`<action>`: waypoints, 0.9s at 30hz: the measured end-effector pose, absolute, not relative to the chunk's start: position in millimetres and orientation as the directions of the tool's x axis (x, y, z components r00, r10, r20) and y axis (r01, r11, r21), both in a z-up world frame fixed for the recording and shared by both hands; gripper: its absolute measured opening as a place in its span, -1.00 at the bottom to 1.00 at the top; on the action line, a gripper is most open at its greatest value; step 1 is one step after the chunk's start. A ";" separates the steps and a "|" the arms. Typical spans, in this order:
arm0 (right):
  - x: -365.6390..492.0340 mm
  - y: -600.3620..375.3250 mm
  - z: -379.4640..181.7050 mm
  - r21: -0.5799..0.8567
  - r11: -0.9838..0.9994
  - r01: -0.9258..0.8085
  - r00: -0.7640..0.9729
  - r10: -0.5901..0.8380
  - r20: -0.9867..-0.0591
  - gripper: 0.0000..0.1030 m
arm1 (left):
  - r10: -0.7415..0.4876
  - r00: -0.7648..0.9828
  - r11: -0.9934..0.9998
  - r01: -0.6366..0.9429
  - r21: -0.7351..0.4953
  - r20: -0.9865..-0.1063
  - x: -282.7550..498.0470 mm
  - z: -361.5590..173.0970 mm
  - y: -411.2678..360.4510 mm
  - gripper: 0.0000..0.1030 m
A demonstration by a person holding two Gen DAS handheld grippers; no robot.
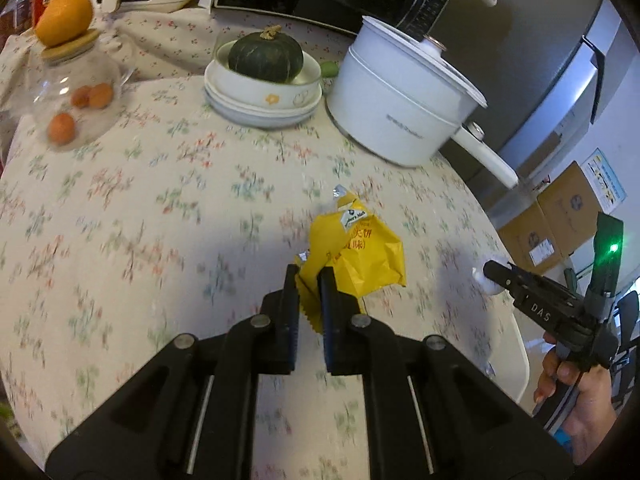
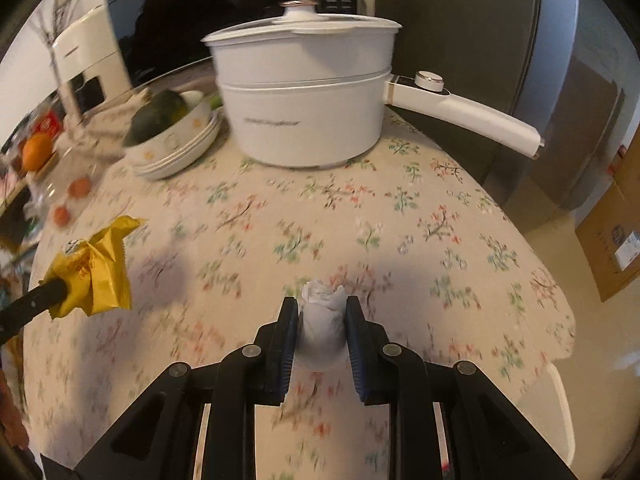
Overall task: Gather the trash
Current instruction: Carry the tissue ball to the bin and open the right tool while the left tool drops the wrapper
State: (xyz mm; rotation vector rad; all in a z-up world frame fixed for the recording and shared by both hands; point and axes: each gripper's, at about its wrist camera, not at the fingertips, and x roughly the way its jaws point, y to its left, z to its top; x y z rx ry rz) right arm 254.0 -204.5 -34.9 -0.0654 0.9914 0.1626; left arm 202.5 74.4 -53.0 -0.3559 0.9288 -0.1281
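Observation:
My left gripper is shut on a crumpled yellow snack wrapper, which hangs above the floral tablecloth. The same yellow wrapper shows at the left of the right wrist view, pinched by the left gripper's fingertips. My right gripper is shut on a crumpled white tissue, lifted off the cloth. In the left wrist view the right gripper appears at the right edge with a bit of the white tissue at its tip, held by a person's hand.
A white electric pot with a long handle stands at the back of the table. Beside it a green squash sits in stacked bowls. A glass jar with an orange on its lid stands left. Cardboard boxes lie on the floor.

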 end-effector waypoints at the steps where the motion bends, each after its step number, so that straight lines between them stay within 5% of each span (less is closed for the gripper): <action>1: 246.7 -203.8 -32.4 0.013 0.985 -0.172 0.534 0.105 -0.839 -0.53 | -0.261 0.593 0.933 -0.047 -0.356 -0.762 195.7 -51.8 73.7 -0.79; 27: 147.2 -341.9 -13.8 -0.072 0.996 -0.057 0.488 -0.035 -0.872 -0.52 | -0.424 0.475 0.896 0.341 -0.283 -0.771 119.6 -38.0 -109.3 -0.79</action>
